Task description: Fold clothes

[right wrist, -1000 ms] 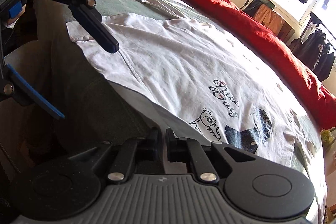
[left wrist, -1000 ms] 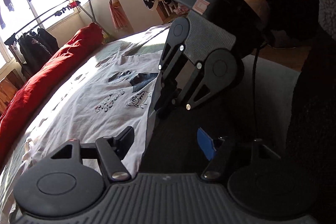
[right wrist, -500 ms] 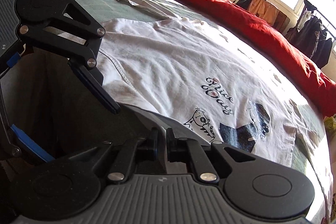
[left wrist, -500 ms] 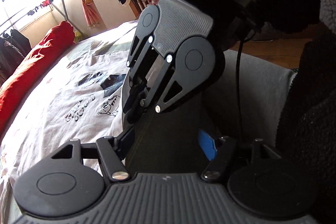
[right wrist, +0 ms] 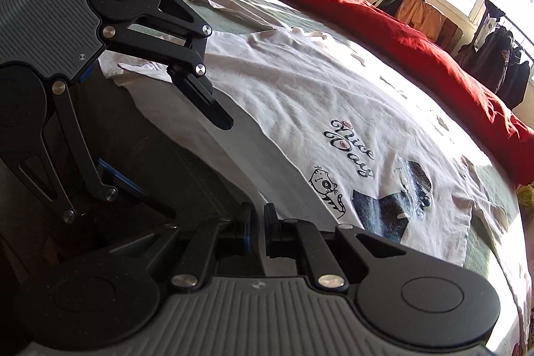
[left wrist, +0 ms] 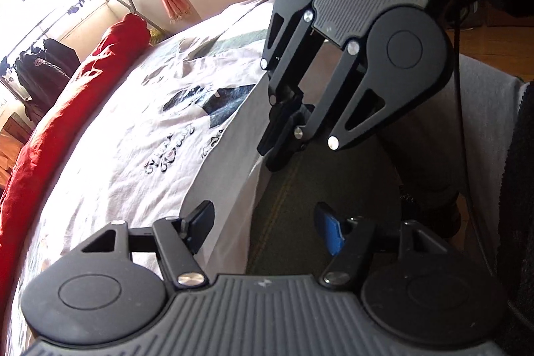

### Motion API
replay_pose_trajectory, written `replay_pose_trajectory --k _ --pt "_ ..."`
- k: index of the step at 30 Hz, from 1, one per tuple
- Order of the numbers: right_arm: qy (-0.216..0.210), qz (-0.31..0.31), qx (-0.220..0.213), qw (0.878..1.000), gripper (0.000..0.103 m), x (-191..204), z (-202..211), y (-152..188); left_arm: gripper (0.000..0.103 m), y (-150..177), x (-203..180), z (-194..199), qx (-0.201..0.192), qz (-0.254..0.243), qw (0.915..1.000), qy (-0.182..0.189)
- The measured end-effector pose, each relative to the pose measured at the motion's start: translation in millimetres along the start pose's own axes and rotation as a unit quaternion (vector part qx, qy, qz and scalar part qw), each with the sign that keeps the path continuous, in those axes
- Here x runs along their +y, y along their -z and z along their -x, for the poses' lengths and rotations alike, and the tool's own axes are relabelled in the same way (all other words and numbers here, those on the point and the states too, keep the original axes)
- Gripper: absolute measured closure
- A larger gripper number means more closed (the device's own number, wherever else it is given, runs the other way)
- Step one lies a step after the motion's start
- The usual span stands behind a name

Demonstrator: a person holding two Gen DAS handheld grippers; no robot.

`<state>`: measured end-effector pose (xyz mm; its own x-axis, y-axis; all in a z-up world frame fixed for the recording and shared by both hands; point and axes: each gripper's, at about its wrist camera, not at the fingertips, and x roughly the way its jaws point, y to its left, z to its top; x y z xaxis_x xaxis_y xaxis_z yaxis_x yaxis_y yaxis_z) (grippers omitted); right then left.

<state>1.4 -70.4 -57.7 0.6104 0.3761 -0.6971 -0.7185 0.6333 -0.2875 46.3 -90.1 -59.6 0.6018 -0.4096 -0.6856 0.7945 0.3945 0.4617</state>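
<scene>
Two tools at the near edge of the shirt

The white T-shirt (right wrist: 300, 95) lies flat on the bed (right wrist: 233, 19). The right tool (right wrist: 257, 231) pinches its near edge to lift it; the left tool (left wrist: 263, 227) waits wide open, holding nothing.

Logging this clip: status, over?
Left gripper open, at the white T-shirt near hem. Right gripper nearly shut at same hem, grip unconfirmed. Shirt flat on bed, unfolded. Nothing obstructing.
</scene>
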Motion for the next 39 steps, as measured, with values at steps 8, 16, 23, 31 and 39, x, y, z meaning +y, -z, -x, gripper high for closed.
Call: replay_pose_trajectory --k 8,16,23,31,39 --pt "0.000 0.012 -0.008 1.000 0.095 2 5 0 0.073 -8 -4 -20 0.025 -0.010 0.9993 -0.026" --pt "0.014 0.055 0.004 0.998 0.089 14 -5 13 0.083 1 9 -10 0.034 0.024 0.9978 -0.051" --pt "0.043 0.090 -0.001 0.995 0.100 24 1 7 0.103 -4 10 4 0.023 0.041 0.9968 -0.065" --pt "-0.020 0.084 0.029 0.996 0.103 3 23 4 0.103 0 10 8 0.035 0.068 0.9971 -0.009" --pt "-0.070 0.046 0.063 0.994 0.096 5 25 24 0.092 9 2 34 0.041 0.071 0.9952 0.053"
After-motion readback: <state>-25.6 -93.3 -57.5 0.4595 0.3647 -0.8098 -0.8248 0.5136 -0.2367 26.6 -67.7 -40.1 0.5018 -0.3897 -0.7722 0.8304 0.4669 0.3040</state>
